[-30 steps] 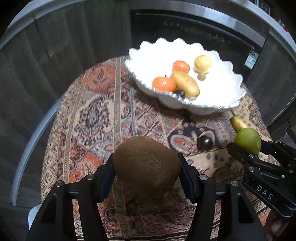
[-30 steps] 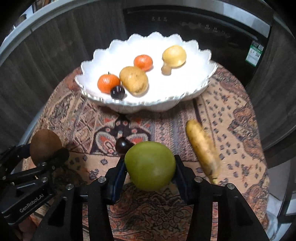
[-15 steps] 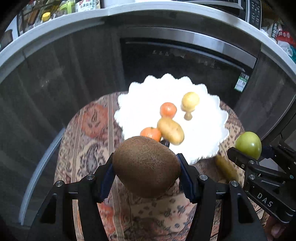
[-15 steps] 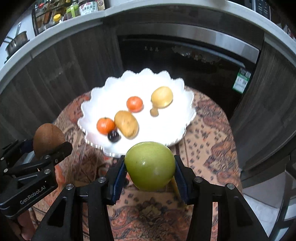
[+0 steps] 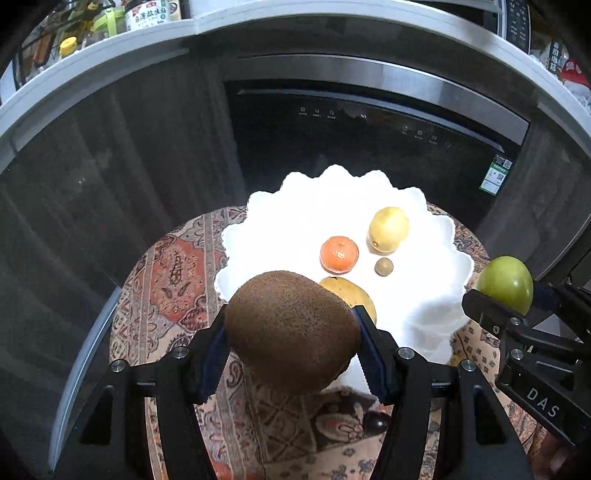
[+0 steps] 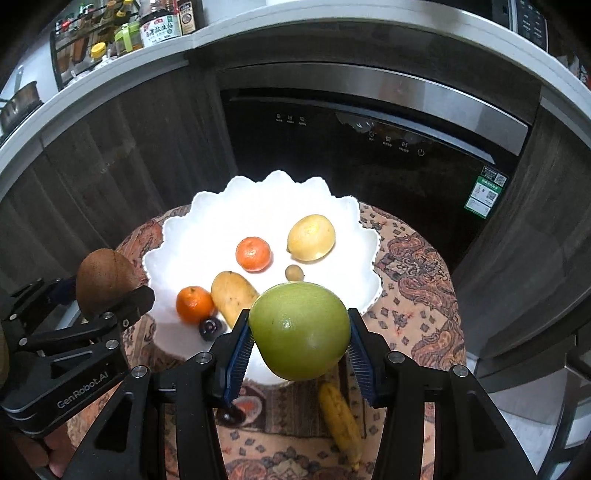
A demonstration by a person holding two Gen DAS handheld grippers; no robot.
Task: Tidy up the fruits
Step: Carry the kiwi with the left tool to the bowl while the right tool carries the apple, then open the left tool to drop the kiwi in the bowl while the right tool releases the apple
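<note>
My left gripper is shut on a brown kiwi, held above the near left rim of a white scalloped bowl. My right gripper is shut on a green apple, raised over the bowl's near edge. Each gripper shows in the other's view: the kiwi at left, the apple at right. In the bowl lie two oranges, a lemon, a yellow mango, a dark plum and a small brown fruit.
The bowl stands on a round table with a patterned cloth. On the cloth lie a long yellow fruit and a dark round fruit. Behind the table are dark cabinets and a built-in appliance under a counter with jars.
Both grippers have risen with their fruits and moved toward the bowl; the bowl and table now appear lower and smaller in both views.
</note>
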